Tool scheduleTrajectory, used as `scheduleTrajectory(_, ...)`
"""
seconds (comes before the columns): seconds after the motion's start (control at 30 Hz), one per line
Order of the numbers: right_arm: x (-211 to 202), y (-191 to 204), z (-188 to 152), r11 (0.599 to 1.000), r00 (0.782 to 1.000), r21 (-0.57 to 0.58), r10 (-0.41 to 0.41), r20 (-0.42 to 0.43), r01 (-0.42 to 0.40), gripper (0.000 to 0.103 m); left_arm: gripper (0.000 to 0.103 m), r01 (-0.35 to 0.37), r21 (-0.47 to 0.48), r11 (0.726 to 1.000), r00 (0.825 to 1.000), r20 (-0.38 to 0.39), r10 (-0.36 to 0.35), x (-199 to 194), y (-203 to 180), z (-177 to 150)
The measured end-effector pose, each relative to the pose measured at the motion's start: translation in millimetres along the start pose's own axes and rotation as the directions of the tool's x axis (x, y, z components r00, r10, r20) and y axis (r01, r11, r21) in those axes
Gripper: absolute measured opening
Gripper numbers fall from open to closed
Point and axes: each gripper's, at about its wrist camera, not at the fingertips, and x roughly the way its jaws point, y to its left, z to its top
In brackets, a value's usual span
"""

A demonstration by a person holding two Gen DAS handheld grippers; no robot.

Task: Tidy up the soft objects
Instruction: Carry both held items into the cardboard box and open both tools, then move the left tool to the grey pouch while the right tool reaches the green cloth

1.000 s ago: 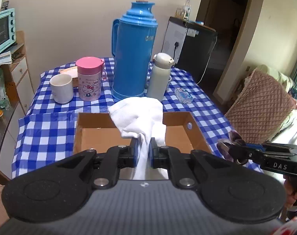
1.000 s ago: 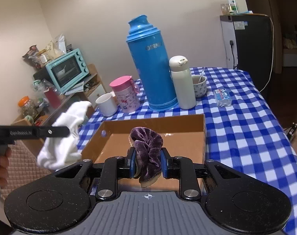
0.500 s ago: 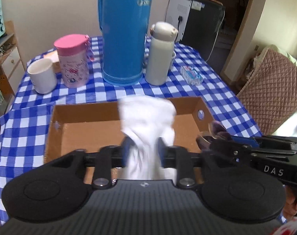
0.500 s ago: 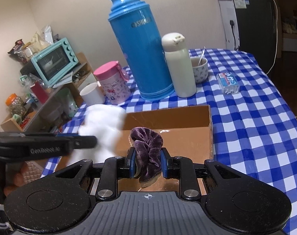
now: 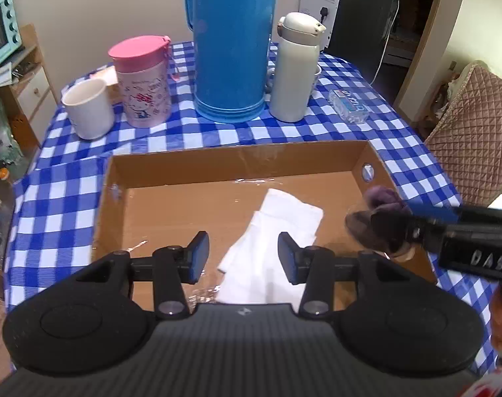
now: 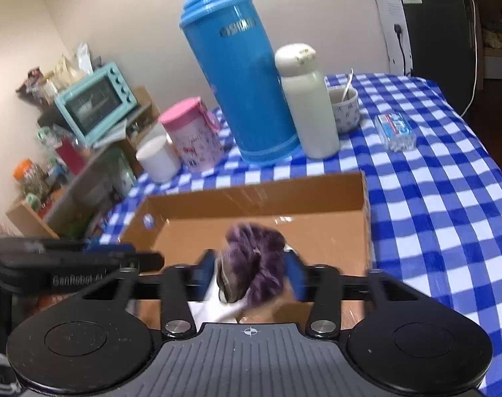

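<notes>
A white cloth (image 5: 277,238) lies flat on the floor of the open cardboard box (image 5: 237,162). My left gripper (image 5: 242,256) hangs open just above it, empty. My right gripper (image 6: 251,271) has its jaws spread wider than before, with the purple scrunchie (image 6: 254,261) between them, blurred. In the left wrist view the scrunchie (image 5: 380,215) is over the box's right wall at the tip of the right gripper. A bit of the white cloth (image 6: 214,311) shows below the scrunchie.
Behind the box on the blue checked tablecloth (image 5: 62,198) stand a blue thermos (image 5: 231,43), a cream flask (image 5: 295,66), a pink cup (image 5: 141,79), a white mug (image 5: 88,109) and a tissue pack (image 5: 348,106). A quilted chair (image 5: 476,132) is at the right.
My left gripper opened and the white cloth dropped into the box. My right gripper moved forward over the box's right side and its jaws have spread around the scrunchie.
</notes>
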Motion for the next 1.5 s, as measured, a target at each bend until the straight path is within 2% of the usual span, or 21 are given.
scheduleTrajectory(0.17, -5.2, 6.2, 6.9, 1.0, 0.998, -0.022, 0.005, 0.058, -0.004, 0.065, 0.047, -0.017, -0.013, 1.0, 1.0, 0.016, 0.017, -18.1, 10.3, -4.1)
scheduleTrajectory(0.5, -32.3, 0.4, 7.4, 0.999, 1.0, -0.043, -0.01, 0.027, 0.011, 0.065, 0.048, -0.059, -0.029, 0.998, 0.997, 0.039, 0.06, -68.2, 23.1, -21.9)
scheduleTrajectory(0.97, -107.3, 1.5, -32.5, 0.999, 0.999, -0.051, 0.009, 0.034, -0.007, 0.065, 0.049, -0.073, -0.074, 0.995, 0.992, 0.1, 0.081, -152.2, 33.9, -70.9)
scheduleTrajectory(1.1, -127.6, 2.9, -44.0, 0.999, 0.999, -0.035, -0.003, 0.05, 0.005, 0.065, 0.054, -0.089, -0.069, 0.994, 0.989, 0.111, 0.096, -171.4, 40.4, -89.1)
scheduleTrajectory(1.5, -178.9, 12.0, -81.4, 0.995, 0.992, 0.038, -0.096, 0.086, 0.093, 0.065, 0.054, -0.059, -0.054, 0.997, 0.993, 0.099, 0.065, -191.3, 55.0, -130.6)
